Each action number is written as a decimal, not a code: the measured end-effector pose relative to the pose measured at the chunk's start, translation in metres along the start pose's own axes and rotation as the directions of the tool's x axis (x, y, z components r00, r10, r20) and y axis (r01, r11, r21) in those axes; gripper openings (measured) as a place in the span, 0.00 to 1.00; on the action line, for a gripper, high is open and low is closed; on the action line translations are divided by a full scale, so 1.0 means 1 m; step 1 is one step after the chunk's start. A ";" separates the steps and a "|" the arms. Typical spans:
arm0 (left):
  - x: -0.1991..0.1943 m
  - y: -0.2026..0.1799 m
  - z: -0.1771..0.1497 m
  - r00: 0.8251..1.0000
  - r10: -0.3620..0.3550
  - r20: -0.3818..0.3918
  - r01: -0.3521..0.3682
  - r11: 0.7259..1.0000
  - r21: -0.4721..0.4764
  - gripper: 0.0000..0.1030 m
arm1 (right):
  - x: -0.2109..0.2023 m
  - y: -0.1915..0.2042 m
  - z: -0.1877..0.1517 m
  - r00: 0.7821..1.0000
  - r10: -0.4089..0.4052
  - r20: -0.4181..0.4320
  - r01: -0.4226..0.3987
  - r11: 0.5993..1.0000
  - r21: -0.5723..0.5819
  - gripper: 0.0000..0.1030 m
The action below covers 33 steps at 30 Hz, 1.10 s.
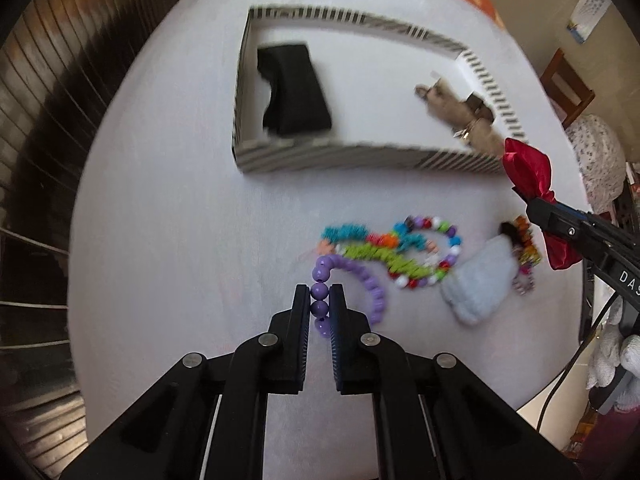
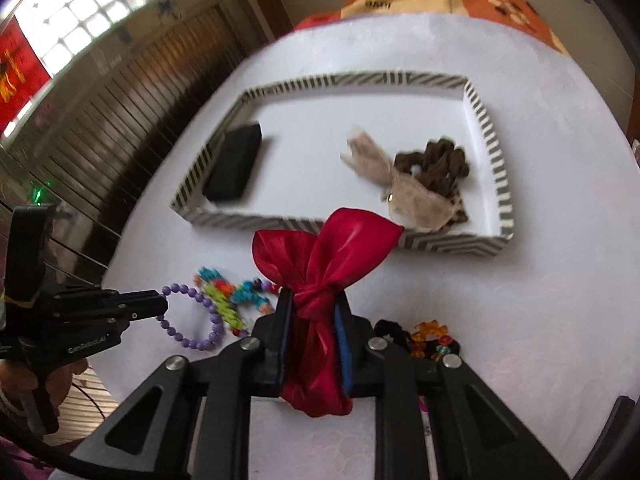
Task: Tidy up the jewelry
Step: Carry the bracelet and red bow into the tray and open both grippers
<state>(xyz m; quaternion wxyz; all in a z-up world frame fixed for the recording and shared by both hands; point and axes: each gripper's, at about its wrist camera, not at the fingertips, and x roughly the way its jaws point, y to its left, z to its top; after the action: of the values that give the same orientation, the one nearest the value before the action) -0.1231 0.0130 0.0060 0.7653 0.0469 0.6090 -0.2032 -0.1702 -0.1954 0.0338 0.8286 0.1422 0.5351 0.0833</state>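
On a round white table (image 1: 168,216), the left gripper (image 1: 320,300) pinches a purple bead bracelet (image 1: 320,290): two beads sit squeezed between its pads, and the rest of the loop trails off toward two o'clock. In the right wrist view the same bracelet (image 2: 200,320) hangs from that gripper's tip at nine o'clock. The right gripper (image 2: 314,300) is clamped on the knot of a red satin bow (image 2: 320,248), whose lobes fan out above the fingers while a tail hangs below.

A striped tray (image 2: 492,152) lies at twelve o'clock from both grippers. It holds a black pouch (image 2: 234,168) at its left end and, at its right end, a beige bow (image 2: 384,176) lying against a brown scrunchie (image 2: 444,164).

Loose on the table, between tray and grippers, lies a tangle of coloured bead bracelets (image 1: 396,248). Just beside it at three o'clock rests a pale blue fluffy piece (image 1: 480,280), with an amber and black beaded piece (image 1: 524,244) touching its far edge.
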 end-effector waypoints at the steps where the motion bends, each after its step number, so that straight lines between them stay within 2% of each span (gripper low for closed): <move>1: -0.005 0.000 0.002 1.000 -0.007 0.012 0.007 1.000 0.000 0.00 | -0.006 0.000 0.002 1.000 0.006 0.015 -0.006 1.000 0.005 0.19; 9: -0.037 -0.010 0.021 0.996 -0.011 0.085 0.008 0.999 0.032 0.00 | -0.035 -0.002 0.014 0.995 0.028 0.093 -0.031 0.999 0.027 0.19; 20: -0.056 -0.025 0.073 0.984 0.004 0.176 -0.013 0.999 0.053 0.00 | -0.043 -0.016 0.039 0.991 -0.009 0.135 0.004 0.999 0.038 0.19; 27: -0.043 -0.047 0.113 0.983 0.015 0.182 -0.029 0.997 0.073 0.00 | -0.035 -0.036 0.071 0.989 -0.044 0.139 0.038 0.998 0.040 0.19; 33: -0.011 -0.070 0.149 0.988 0.030 0.153 -0.043 0.996 0.077 0.00 | -0.011 -0.056 0.101 0.993 -0.051 0.107 0.047 0.998 0.036 0.19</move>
<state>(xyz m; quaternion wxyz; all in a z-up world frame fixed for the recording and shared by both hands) -0.0145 -0.0956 0.0667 0.8105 0.0729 0.5395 -0.2162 -0.0835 -0.2665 0.0645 0.8556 0.1473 0.4940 0.0461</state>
